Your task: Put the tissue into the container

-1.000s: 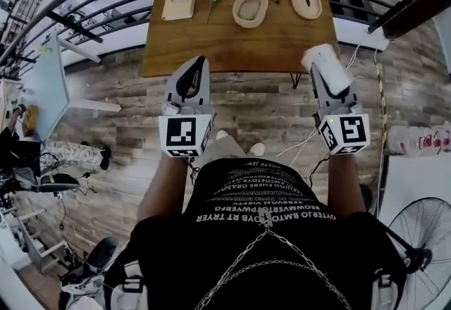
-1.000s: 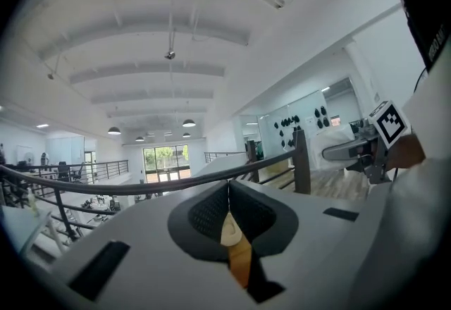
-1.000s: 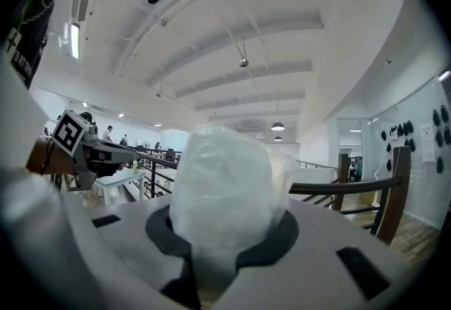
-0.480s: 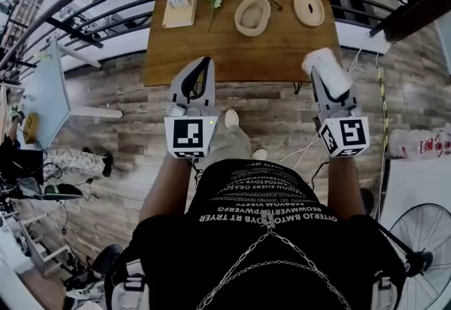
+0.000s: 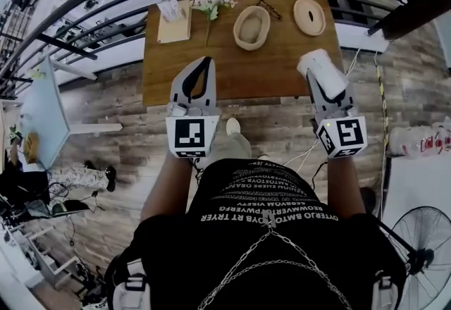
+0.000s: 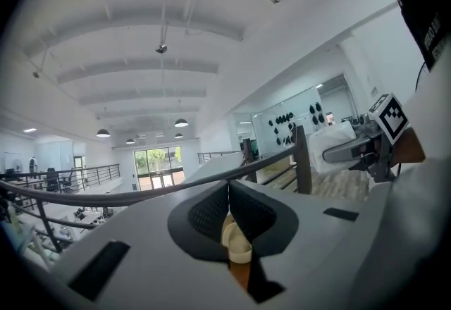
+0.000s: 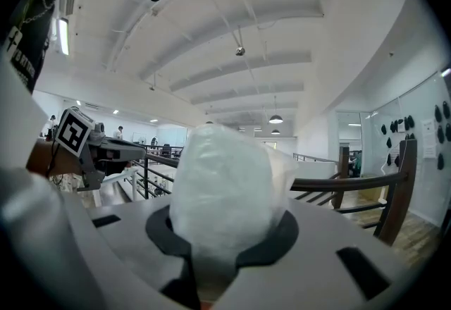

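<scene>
The right gripper [image 5: 319, 82] has its fingers [image 7: 275, 244] part-way closed on a tissue pack [image 5: 323, 69] - a soft white bundle in clear wrap. The pack bulges up and out between the dark pads and fills the middle of the right gripper view. From the head view, the pack is held in the air over the near right corner of the worktop [image 5: 232, 72], sticking out past the fingertips toward the far side.

The left gripper [image 5: 205, 63] holds nothing. Its fingers [image 6: 251, 214] are pressed together along their tips, with only a narrow slit left lower down. It hangs over the near edge of the worktop, left of centre, level with the right gripper and well apart from it.

The container [image 5: 238, 28] - a pale oval bowl - stands empty on the far middle of the worktop, well apart from the tissue pack and to its far left. A round pale disc [image 5: 309, 16] lies to the right of the container, and a small bunch of flowers [image 5: 213, 0] lies to its left at the far edge.
</scene>
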The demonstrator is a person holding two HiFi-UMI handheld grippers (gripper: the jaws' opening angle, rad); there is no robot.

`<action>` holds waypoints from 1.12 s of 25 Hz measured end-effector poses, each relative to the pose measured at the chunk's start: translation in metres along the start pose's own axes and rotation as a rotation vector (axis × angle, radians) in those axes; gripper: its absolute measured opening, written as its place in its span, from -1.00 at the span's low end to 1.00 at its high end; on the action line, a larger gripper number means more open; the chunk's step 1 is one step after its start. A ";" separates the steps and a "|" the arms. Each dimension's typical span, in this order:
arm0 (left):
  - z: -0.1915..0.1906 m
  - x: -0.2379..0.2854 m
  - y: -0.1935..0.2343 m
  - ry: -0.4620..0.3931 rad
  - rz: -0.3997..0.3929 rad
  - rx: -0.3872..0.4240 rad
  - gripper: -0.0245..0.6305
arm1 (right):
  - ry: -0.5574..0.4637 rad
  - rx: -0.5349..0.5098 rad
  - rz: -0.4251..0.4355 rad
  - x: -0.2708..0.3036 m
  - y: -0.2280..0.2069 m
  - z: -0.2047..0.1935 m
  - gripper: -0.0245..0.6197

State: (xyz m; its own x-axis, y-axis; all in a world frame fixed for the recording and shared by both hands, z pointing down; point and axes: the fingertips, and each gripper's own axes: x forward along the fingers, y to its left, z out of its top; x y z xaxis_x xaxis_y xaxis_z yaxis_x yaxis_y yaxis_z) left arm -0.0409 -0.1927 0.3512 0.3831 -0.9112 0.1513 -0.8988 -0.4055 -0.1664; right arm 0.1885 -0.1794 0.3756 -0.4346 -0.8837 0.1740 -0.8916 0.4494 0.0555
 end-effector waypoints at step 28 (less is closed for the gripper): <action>0.003 0.094 0.105 -0.052 -0.085 -0.010 -0.84 | 0.045 0.018 -0.115 0.110 -0.031 0.023 -0.55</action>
State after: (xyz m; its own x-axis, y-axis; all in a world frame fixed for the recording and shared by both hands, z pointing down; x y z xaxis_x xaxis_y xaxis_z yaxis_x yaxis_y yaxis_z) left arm -0.0986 -0.3207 0.3450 0.4689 -0.8760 0.1132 -0.8644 -0.4814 -0.1449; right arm 0.1652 -0.2935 0.3702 -0.3236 -0.9222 0.2118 -0.9375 0.3428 0.0605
